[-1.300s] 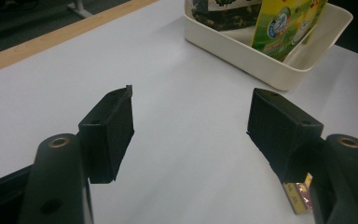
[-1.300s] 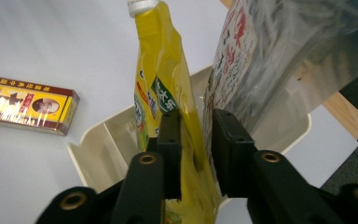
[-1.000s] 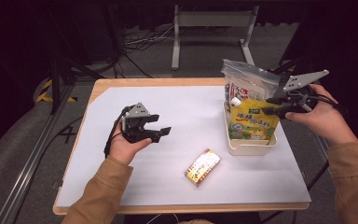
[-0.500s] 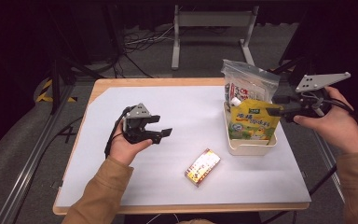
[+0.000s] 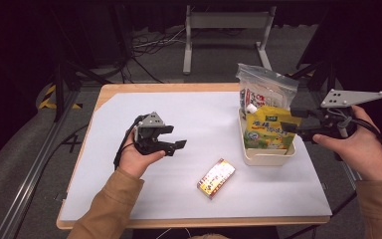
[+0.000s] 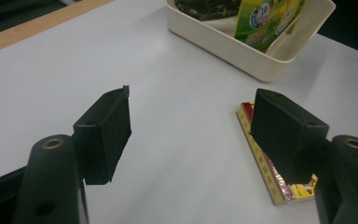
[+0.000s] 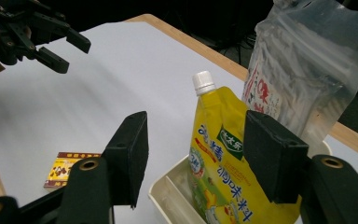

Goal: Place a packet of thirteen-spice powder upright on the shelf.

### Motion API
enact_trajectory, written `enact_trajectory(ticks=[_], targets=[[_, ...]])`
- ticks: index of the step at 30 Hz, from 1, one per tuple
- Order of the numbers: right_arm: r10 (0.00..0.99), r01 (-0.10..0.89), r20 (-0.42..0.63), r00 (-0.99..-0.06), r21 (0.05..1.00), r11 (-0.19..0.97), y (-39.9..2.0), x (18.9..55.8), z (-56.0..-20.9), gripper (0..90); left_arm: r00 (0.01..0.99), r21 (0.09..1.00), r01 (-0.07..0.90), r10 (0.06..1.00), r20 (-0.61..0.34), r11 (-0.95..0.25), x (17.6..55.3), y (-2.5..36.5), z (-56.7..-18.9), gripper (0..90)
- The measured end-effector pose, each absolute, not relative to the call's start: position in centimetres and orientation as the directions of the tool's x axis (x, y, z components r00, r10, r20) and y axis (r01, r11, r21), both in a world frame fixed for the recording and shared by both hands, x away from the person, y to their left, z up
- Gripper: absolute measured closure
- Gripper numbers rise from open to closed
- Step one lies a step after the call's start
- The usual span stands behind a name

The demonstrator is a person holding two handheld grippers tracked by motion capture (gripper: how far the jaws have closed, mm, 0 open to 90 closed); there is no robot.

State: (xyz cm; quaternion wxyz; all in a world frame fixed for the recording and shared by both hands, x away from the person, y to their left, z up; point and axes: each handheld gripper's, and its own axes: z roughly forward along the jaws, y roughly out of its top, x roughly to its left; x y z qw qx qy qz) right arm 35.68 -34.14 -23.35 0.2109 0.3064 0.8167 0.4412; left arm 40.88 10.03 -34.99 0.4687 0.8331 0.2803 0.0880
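Yellow spouted pouch [image 7: 223, 158] with white cap stands upright in the cream bin [image 5: 266, 155]. Right gripper [image 5: 292, 121] sits just beside it, jaws just opening, nothing clamped; left gripper [image 5: 171, 137] gapes empty.

the high view looks forward and down from above the person's side, taking in the whole table [image 5: 129, 114] from some way off. the left gripper view sits low and close over the tabletop, facing across it toward the bin [image 6: 242, 51]. the right gripper view looks from just beside the bin [image 7: 168, 196] back across the table. all three share the bin, the pouch [image 5: 266, 132] and the small packet [image 5: 216, 178].
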Motion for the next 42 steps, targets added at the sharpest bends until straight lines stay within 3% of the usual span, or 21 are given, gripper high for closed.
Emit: enact_trajectory(ticks=[42], targets=[[0.69,0.34,-0.012,-0.724,0.863,0.372,-33.8,34.7,-25.5,36.5,0.896,0.64,0.414,0.413,-0.161,-0.648,37.3,0.6,-38.5,20.3]])
